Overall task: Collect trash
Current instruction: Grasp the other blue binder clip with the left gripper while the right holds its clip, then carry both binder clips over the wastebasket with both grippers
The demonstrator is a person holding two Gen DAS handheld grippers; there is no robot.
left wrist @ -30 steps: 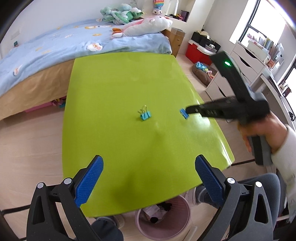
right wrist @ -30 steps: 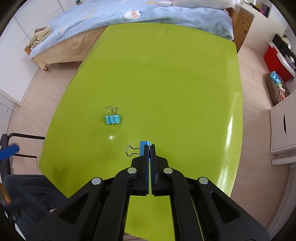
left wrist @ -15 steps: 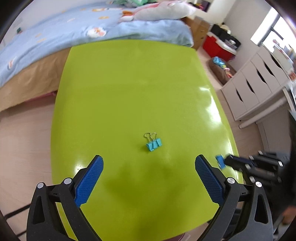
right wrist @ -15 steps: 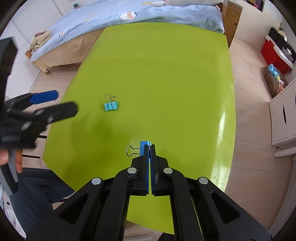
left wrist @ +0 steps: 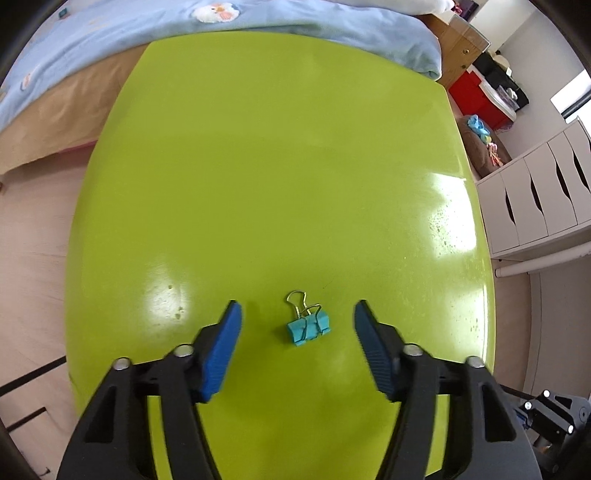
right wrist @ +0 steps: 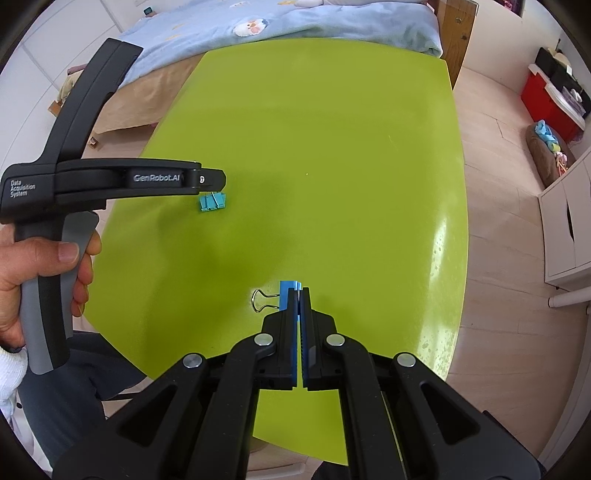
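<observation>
A small blue binder clip (left wrist: 308, 327) with wire handles lies on the green table (left wrist: 280, 177), between the blue pads of my left gripper (left wrist: 297, 314). The jaws are closing and neither pad touches the clip. From the right wrist view the same clip (right wrist: 212, 201) sits just under the tip of the left gripper (right wrist: 212, 179), which a hand holds. My right gripper (right wrist: 298, 291) is shut on a second blue binder clip (right wrist: 287, 293), whose wire handle sticks out to the left above the table.
A bed with a blue quilt (left wrist: 221, 22) borders the table's far side. White drawers (left wrist: 539, 199) and a red box (left wrist: 476, 96) stand on the floor to the right. The person's legs (right wrist: 70, 398) are at the table's near left edge.
My left gripper has moved forward and down over the table to straddle the lying clip, and its jaws have narrowed. The right gripper still holds its clip and has hardly moved.
</observation>
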